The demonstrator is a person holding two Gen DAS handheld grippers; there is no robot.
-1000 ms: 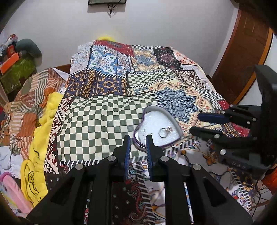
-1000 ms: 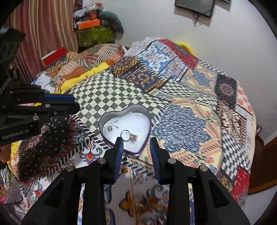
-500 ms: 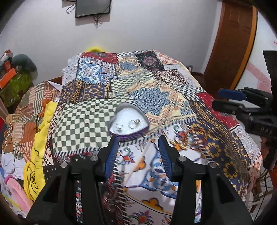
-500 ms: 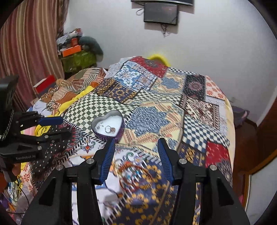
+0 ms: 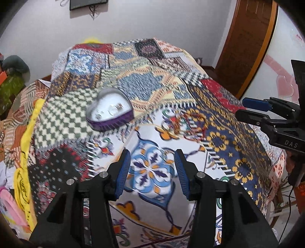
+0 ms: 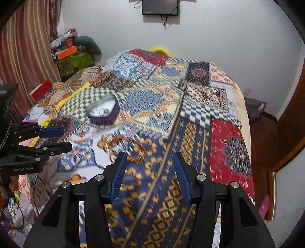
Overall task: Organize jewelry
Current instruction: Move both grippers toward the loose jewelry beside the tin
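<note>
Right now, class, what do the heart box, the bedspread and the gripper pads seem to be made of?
Heart box: probably tin, with a shiny silvery inside and a purple wall. Bedspread: woven or printed cloth, matte, creased and draped over the bed. Gripper pads: likely blue rubber or plastic, ribbed, on black plastic-looking fingers. Blur leaves finer signs unclear.

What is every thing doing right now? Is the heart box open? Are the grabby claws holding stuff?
heart-shaped tin: open, no lid on it, resting on the bed with small jewelry pieces inside.
bangles: lying loose on the bedspread, outside the tin; blurred.
left gripper: open, nothing between its fingers.
right gripper: open, nothing between its fingers.
bedspread: spread flat over the bed.
wall screen: dark.
</note>
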